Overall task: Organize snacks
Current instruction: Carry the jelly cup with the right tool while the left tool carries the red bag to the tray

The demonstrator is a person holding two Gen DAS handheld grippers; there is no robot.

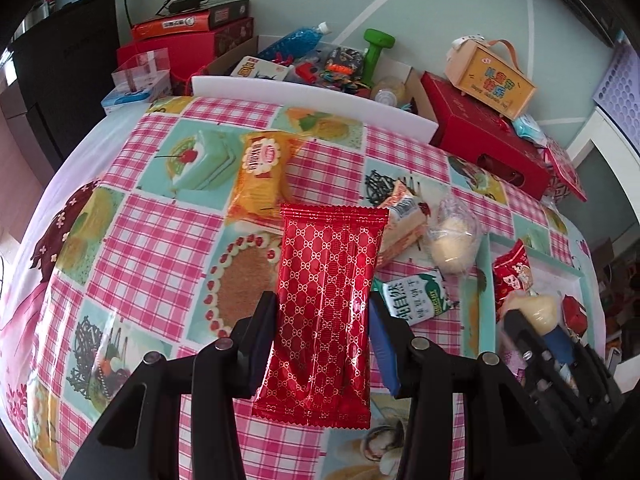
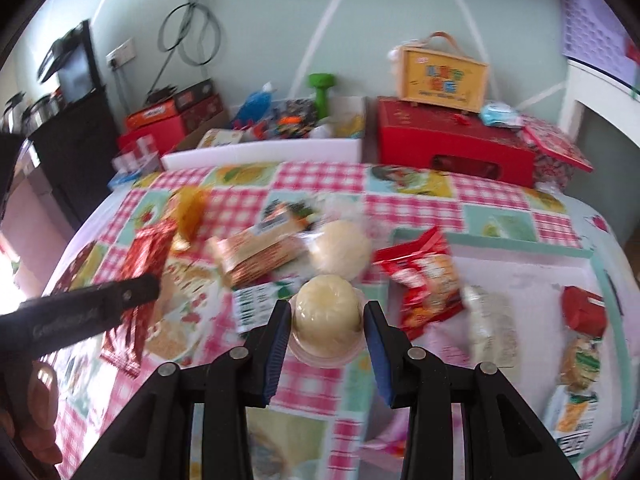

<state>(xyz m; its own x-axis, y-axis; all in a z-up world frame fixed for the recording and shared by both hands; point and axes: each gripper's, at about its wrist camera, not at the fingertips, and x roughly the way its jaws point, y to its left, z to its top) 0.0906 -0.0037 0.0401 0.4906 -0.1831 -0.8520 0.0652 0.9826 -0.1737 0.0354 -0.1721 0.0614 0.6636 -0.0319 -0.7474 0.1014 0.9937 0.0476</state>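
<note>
A red foil snack packet (image 1: 332, 248) with a gold pattern hangs upright above the checked tablecloth, with my left gripper (image 1: 322, 300) shut on its lower half. My right gripper (image 2: 327, 310) is shut on a cream-coloured pudding cup (image 2: 326, 300), also lifted off the table. In the left wrist view the same cup (image 1: 536, 308) shows at the right, over a teal-rimmed white tray (image 1: 536, 248). A red snack bag (image 2: 424, 280) and other packets lie in that tray (image 2: 520, 268). On the cloth lie an orange packet (image 1: 262, 172), a bagged round bun (image 1: 452, 236) and a green-and-white packet (image 1: 416, 296).
A white foam board (image 1: 312, 96) edges the table's far side. Behind it stand a cardboard box of toys (image 1: 332, 64), a red box (image 1: 480, 140) with a yellow carry case (image 1: 492, 80) on it, and stacked red boxes (image 1: 188, 36). A dark cabinet (image 2: 76, 136) stands at the left.
</note>
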